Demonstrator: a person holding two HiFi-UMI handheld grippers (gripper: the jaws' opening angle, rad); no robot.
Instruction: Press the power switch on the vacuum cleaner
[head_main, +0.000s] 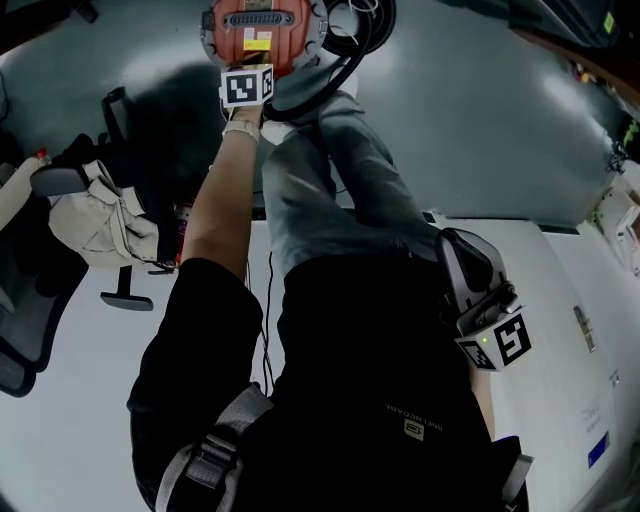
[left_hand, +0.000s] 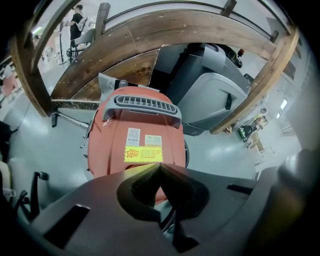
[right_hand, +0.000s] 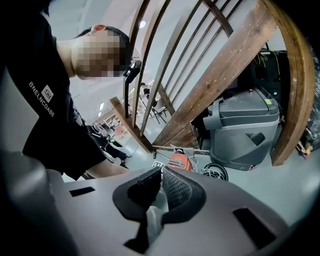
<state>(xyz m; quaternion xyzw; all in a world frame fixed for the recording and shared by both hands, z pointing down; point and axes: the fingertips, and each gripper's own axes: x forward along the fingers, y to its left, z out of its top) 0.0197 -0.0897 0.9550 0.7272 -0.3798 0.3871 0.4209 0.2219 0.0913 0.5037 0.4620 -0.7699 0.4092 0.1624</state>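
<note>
The red vacuum cleaner (head_main: 258, 28) lies on the grey floor at the top of the head view. Seen from the left gripper, the vacuum cleaner (left_hand: 135, 145) fills the middle, with a grey handle (left_hand: 141, 106) and a yellow sticker (left_hand: 143, 154). My left gripper (head_main: 247, 72) is stretched out onto the vacuum's near end. The left gripper (left_hand: 159, 168) is shut, its tips right at the red shell just below the sticker; the switch itself is hidden. My right gripper (head_main: 450, 245) hangs by the person's hip. That right gripper (right_hand: 161, 171) is shut and holds nothing, with the vacuum (right_hand: 179, 161) small in the distance.
A black hose (head_main: 352, 45) coils beside the vacuum. An office chair with pale cloth (head_main: 95, 222) stands to the left, and a white table (head_main: 565, 300) to the right. Curved wooden beams (left_hand: 150, 37) and a large grey machine (left_hand: 215, 95) stand behind the vacuum.
</note>
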